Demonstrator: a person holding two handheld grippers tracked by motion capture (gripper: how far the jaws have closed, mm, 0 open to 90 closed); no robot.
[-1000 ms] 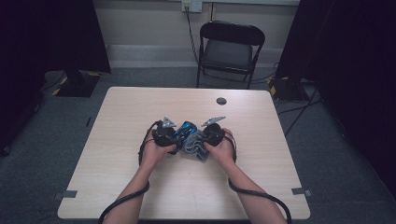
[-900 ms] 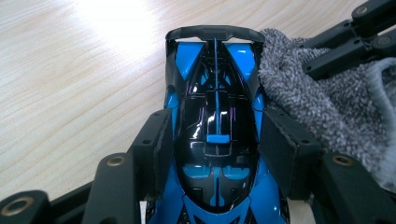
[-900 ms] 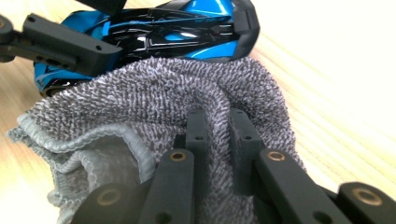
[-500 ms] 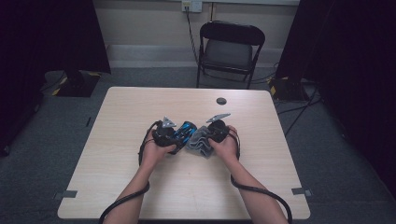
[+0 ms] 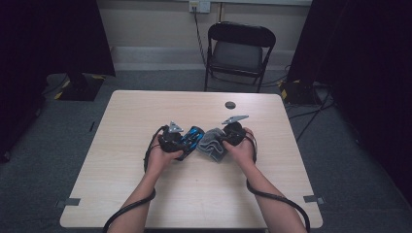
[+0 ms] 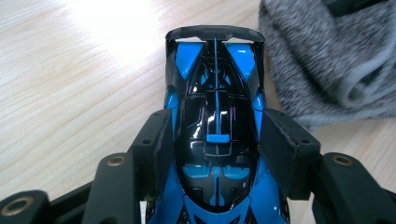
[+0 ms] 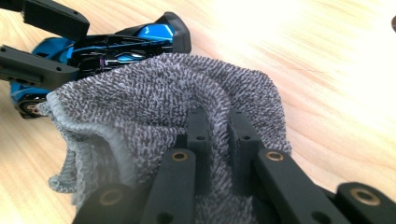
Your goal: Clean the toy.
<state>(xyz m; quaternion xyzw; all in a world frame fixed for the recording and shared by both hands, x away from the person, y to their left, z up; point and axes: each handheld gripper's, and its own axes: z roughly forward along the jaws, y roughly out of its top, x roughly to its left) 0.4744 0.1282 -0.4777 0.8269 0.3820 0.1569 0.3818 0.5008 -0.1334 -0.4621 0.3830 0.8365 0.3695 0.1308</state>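
High view: my left gripper point(image 5: 187, 141) holds a blue toy race car point(image 5: 193, 138), and my right gripper point(image 5: 221, 141) pinches a grey cloth point(image 5: 211, 144) beside it.

Left gripper view: jaws half open, squeezing the car's point(image 6: 215, 121) shiny, slippery sides.

Right gripper view: jaws nearly shut on the soft, floppy cloth point(image 7: 177, 93); the car point(image 7: 116, 49) lies past it.

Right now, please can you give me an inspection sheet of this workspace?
Surface: pale wooden table, tape at both near corners.
Job's things: blue and black toy car; grey cloth beside it.
Clutter: small dark round object near the far edge.
Grippers: left gripper clamps the car's sides; right gripper pinches a cloth fold.
Cables: one cable trails from each gripper.
Surroundings: black folding chair, wall socket, dark curtains, grey carpet.
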